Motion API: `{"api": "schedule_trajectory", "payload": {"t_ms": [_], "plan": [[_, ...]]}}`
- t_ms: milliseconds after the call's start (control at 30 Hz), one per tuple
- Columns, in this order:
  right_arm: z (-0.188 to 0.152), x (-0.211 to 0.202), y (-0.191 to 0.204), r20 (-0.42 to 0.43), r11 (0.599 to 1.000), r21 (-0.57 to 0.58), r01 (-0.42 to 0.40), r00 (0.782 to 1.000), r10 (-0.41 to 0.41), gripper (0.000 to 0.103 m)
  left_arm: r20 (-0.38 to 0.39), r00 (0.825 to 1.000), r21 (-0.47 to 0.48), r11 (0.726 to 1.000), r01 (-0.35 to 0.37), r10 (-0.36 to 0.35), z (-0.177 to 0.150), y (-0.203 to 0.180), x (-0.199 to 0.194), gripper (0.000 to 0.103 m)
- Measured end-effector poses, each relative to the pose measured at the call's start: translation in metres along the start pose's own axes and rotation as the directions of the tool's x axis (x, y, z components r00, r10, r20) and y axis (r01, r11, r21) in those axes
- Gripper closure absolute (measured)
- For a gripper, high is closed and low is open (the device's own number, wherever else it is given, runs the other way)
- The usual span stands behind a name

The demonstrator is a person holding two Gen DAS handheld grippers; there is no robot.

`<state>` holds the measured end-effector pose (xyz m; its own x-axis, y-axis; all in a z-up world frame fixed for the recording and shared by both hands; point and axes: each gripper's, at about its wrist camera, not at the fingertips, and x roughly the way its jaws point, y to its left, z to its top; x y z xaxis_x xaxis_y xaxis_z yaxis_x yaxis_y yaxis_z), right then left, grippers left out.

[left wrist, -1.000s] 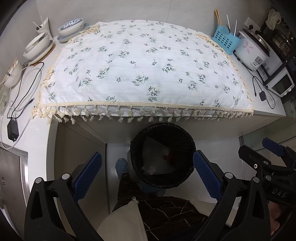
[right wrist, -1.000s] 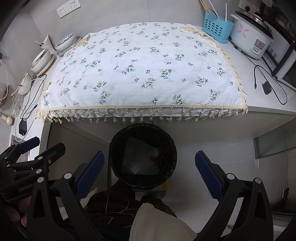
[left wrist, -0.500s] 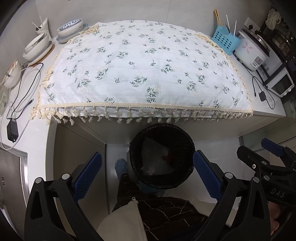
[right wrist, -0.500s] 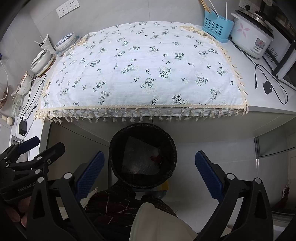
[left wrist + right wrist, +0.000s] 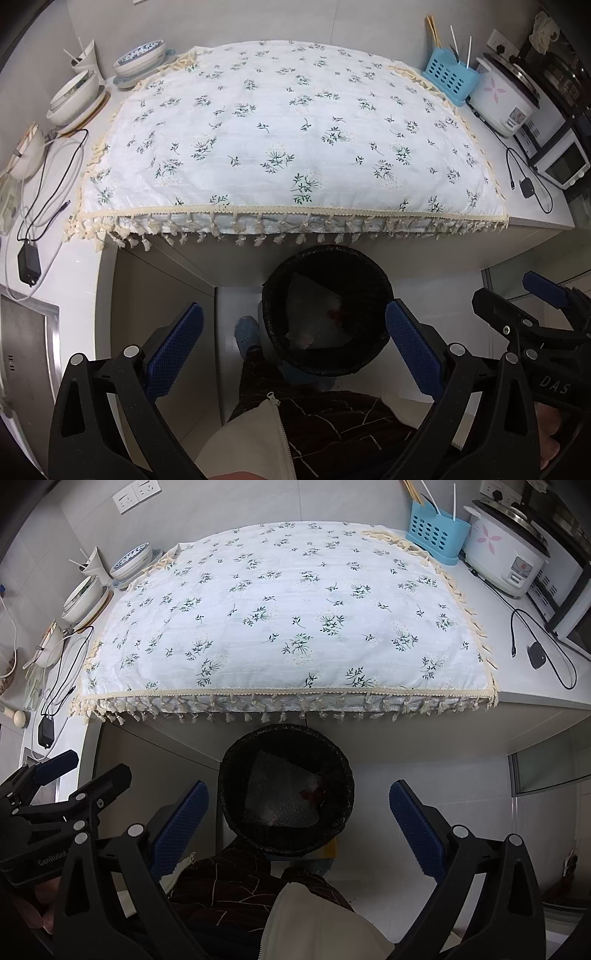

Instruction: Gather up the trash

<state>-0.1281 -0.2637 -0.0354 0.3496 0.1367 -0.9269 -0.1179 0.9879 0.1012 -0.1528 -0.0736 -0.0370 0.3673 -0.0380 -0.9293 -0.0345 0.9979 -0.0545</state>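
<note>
Left hand-held gripper was spread wide, blue pads apart with nothing between them, held above the floor in front of the worktop. Between the jaws, lower down, stood a black trash bin lined with a dark bag, tucked partly under the worktop edge. Inside it lay a sheet of clear bubble wrap and a small red scrap. The floral tablecloth with a tasselled fringe covered most of the worktop. To its left sat stacked bowls and a black cable with adapter; to its right a blue utensil caddy, a white rice cooker and a small oven. The right hand-held gripper showed at the right edge; from this view I could not tell its jaw state.

Right wrist view: right hand-held gripper was likewise spread, pads empty. The trash bin sat between and below the jaws, bubble wrap and red scrap inside. Tablecloth, caddy and rice cooker were on the worktop. The left hand-held gripper appeared at the left edge. The operator's patterned dark trousers filled the lower centre.
</note>
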Motion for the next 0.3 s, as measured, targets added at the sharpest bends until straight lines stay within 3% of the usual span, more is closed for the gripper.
{"api": "schedule_trajectory", "payload": {"t_ms": [300], "plan": [[0.0007, -0.0001, -0.0002, 0.001, 1.000, -0.002, 0.001, 1.000, -0.001, 0.009, -0.009, 1.000, 0.000, 1.000, -0.008, 0.008, -0.0009, -0.0023, 0.0008, 0.006]]}}
